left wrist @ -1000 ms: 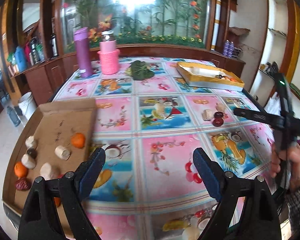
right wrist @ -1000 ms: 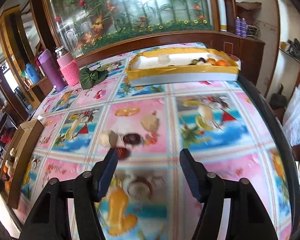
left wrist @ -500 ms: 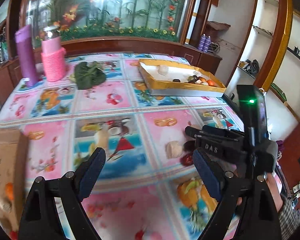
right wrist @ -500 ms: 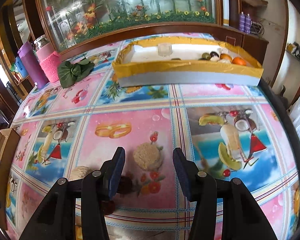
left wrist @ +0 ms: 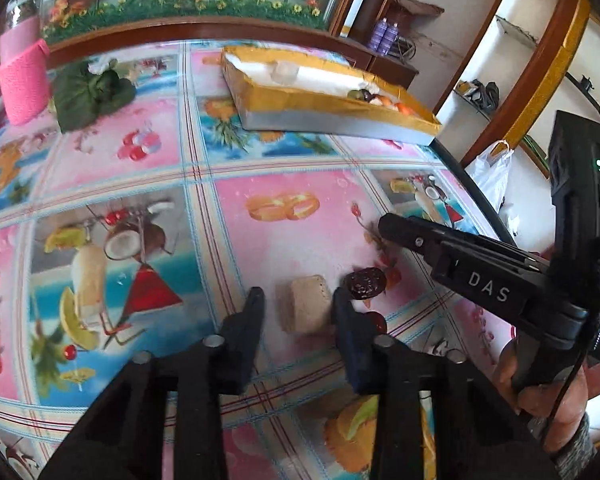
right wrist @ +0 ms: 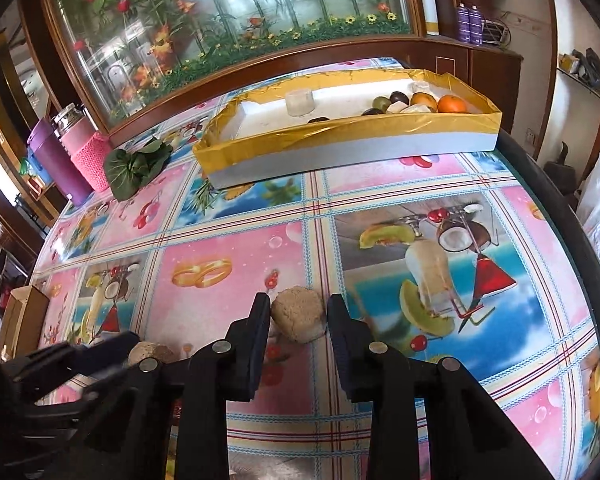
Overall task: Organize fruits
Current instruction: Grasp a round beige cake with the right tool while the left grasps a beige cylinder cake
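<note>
My left gripper (left wrist: pixel 298 308) is open, its jaws on either side of a tan block-shaped fruit (left wrist: pixel 303 307) lying on the tablecloth, with gaps on both sides. A dark red date (left wrist: pixel 365 282) lies just right of it. My right gripper (right wrist: pixel 299 314) is open around a round tan fruit (right wrist: pixel 299 319), also on the table. The right gripper shows in the left wrist view (left wrist: pixel 388 228). The gold-rimmed tray (right wrist: pixel 340 136) at the far side holds oranges and several dark and green fruits.
A green leafy bundle (right wrist: pixel 136 168), a pink-sleeved jar (right wrist: pixel 86 152) and a purple bottle (right wrist: pixel 54 160) stand at the far left. A cardboard sheet (right wrist: pixel 20 316) lies at the left edge. The table's dark rim (right wrist: pixel 580 248) runs down the right, with a white bag beyond.
My left gripper swung right from the cardboard sheet and came down around the tan block, its jaws narrower. My right gripper moved forward and lower around the round tan fruit, also narrower.
</note>
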Demonstrator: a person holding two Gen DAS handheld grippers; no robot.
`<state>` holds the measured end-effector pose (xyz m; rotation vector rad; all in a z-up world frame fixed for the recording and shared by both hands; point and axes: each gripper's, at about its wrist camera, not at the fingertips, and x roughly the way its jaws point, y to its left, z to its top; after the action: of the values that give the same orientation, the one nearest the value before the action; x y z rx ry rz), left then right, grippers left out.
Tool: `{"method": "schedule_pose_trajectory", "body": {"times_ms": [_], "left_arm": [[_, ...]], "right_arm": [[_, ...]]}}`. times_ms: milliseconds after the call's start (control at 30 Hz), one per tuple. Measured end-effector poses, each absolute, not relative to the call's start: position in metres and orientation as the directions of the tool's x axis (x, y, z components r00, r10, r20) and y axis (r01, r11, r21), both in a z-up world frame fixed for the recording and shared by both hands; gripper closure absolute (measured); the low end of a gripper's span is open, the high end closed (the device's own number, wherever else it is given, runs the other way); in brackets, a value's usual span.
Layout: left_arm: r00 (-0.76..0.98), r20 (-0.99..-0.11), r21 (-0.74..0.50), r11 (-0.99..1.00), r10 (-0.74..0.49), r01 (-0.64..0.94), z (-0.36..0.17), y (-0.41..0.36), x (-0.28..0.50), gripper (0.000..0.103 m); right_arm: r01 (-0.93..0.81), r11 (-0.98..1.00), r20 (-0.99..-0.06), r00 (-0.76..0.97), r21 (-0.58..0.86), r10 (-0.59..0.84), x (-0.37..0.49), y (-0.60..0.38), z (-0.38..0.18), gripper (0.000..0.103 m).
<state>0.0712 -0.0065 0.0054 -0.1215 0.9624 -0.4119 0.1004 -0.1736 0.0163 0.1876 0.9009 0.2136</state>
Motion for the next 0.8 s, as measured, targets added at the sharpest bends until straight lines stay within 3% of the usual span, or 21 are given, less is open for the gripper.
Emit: {"method": "schedule_pose_trajectory", "body": {"times_ms": [533,800], "left_arm": [[0.556,-0.743,-0.260,0.926,-0.374,0.275,0.011,0.002,0.065,0.082],[0.644,-0.679,-0.301,0.934,-0.353,0.194,0.061,0.071,0.008,0.082]], "right_arm": [[-0.106,0.979,-0.716,0.669,0.175,0.200,0.094,-0.166,0.025,0.072],[-0.131,0.982,-0.674,0.714,0.136,0.188,0.079,-0.154,0.036,0.072]]}}
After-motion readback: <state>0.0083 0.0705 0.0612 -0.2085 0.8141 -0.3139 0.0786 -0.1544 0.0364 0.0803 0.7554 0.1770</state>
